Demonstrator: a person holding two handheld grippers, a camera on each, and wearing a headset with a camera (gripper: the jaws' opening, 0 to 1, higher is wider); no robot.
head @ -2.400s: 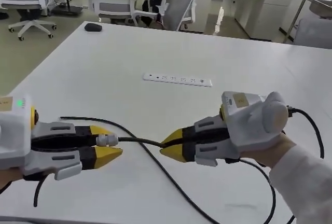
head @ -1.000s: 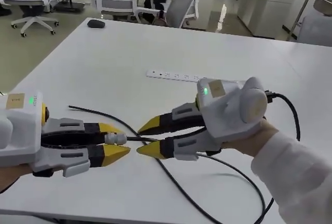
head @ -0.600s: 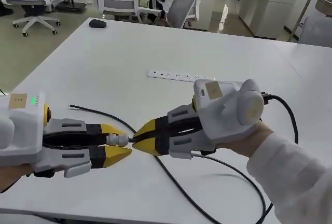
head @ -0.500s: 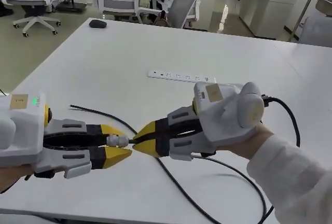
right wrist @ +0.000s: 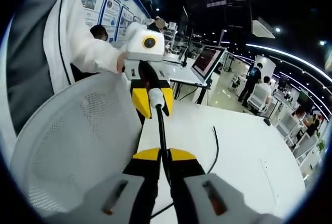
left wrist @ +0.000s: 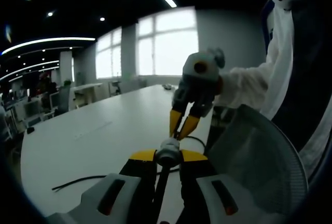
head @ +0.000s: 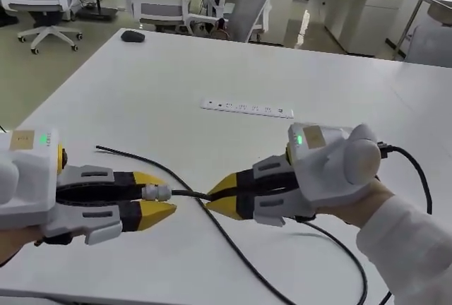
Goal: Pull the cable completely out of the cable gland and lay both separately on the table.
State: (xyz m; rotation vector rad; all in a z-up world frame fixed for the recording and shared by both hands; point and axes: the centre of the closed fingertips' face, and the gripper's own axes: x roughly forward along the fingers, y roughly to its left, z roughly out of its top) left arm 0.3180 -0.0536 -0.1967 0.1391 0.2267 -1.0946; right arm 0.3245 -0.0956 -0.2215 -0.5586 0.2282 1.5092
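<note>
A white cable gland sits between the yellow fingers of my left gripper, which is shut on it just above the white table. A black cable comes out of the gland's mouth and runs straight to my right gripper, shut on it a short way to the right. The rest of the cable lies across the table, one loose end at the left. In the left gripper view the gland stands at the jaw tips, facing the right gripper. The right gripper view shows the cable leading to the gland.
A white power strip lies mid-table and a dark mouse near the far left edge. The right gripper's own black cord loops behind the hand. Office chairs and desks stand beyond the table. A mesh chair back is close by.
The right gripper was open by the gland, shut on the cable right at it, then moved right. A longer stretch of cable now shows between the two grippers.
</note>
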